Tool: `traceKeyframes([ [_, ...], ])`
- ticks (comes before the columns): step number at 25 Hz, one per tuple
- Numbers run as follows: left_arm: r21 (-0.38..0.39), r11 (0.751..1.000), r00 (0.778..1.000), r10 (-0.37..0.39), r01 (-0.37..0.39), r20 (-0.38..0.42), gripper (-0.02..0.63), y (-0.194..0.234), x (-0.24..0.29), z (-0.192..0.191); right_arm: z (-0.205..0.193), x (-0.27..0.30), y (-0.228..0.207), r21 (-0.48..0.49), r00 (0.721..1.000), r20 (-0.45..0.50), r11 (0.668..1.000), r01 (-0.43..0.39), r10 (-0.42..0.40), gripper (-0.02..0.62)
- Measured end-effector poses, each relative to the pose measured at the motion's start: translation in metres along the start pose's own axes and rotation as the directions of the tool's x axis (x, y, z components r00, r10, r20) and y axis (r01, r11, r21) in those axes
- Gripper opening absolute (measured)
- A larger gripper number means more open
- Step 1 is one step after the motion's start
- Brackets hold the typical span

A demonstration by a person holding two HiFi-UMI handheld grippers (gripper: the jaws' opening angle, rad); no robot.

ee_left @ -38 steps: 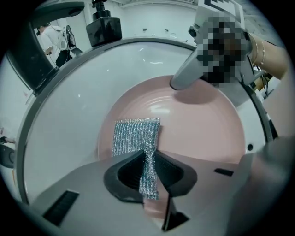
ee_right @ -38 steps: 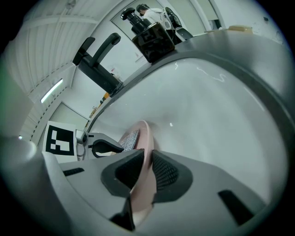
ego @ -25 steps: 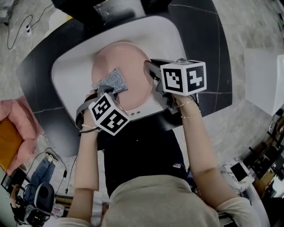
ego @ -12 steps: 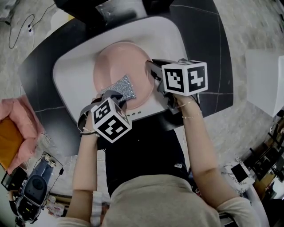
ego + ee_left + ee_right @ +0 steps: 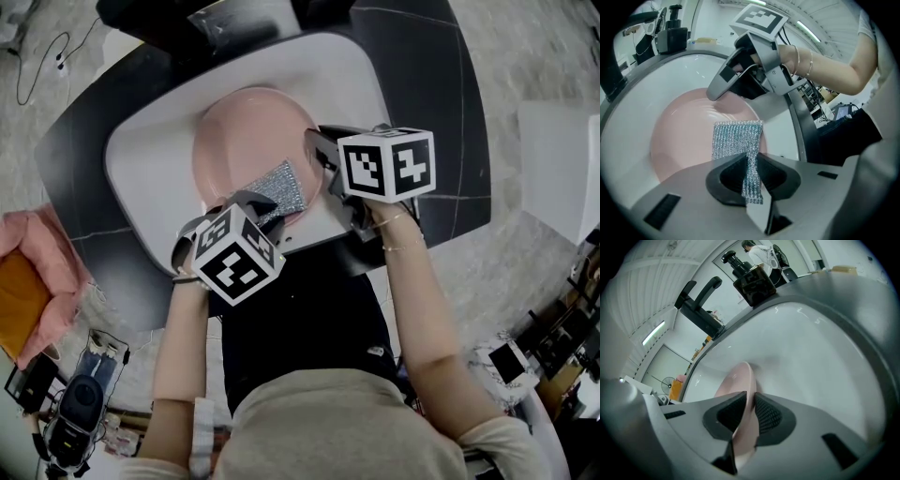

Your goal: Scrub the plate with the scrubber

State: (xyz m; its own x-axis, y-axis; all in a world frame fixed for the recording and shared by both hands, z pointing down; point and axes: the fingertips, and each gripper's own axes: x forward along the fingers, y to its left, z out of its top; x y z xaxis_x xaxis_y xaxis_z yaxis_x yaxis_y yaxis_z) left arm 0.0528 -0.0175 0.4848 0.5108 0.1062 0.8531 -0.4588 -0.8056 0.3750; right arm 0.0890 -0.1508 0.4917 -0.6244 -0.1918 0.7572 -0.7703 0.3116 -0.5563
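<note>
A white sink [image 5: 141, 159] is set into the dark counter [image 5: 441, 103]. A black faucet [image 5: 699, 303] stands at its far edge; a pink plate [image 5: 239, 141] is in the basin.

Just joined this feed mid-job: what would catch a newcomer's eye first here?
The pink plate in the white sink stands out first, its right rim clamped by the right gripper. Next comes the glittery silver scrubber, pinched in the left gripper and held over the plate's near part.
</note>
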Motion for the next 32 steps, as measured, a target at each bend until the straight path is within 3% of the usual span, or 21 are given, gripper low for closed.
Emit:
traceKeyframes([
  [12, -0.053, 0.998, 0.995, 0.042, -0.037, 0.086, 0.078, 0.016, 0.01, 0.035, -0.001, 0.001, -0.001, -0.009, 1.0, -0.002, 1.0, -0.001, 0.001, 0.066],
  [24, 0.001, 0.997, 0.995, 0.076, -0.076, 0.069, 0.08, 0.042, 0.01, 0.044, 0.001, 0.0, -0.001, -0.023, 1.0, -0.002, 1.0, -0.01, 0.01, 0.064],
  [32, -0.042, 0.986, 0.984, 0.162, -0.159, 0.071, 0.08, 0.076, 0.007, 0.04, 0.001, 0.001, -0.001, -0.02, 1.0, 0.0, 1.0, -0.017, 0.017, 0.066],
])
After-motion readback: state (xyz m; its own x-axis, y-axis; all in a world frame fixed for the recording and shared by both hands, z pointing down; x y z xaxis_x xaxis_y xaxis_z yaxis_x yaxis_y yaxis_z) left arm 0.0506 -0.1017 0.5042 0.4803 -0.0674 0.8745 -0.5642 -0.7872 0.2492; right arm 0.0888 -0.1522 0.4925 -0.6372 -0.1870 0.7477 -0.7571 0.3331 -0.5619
